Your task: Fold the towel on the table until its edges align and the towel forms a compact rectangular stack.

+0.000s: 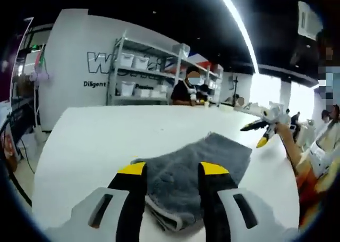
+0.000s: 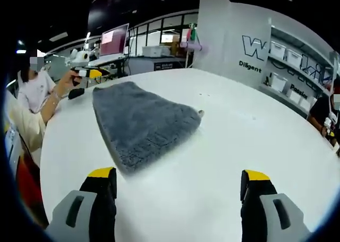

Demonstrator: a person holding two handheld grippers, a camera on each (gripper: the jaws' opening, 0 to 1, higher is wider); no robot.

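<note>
In the left gripper view, the left gripper (image 1: 173,170) hangs low over the near edge of a grey towel (image 1: 199,170), its yellow-tipped jaws apart with towel showing between them; whether they pinch the cloth cannot be told. The towel lies folded on the white tabletop (image 1: 95,141). In the right gripper view, the right gripper (image 2: 179,178) stands wide open and empty above bare tabletop, the towel just beyond its left jaw. Farther off stand storage shelves (image 1: 143,74).
</note>
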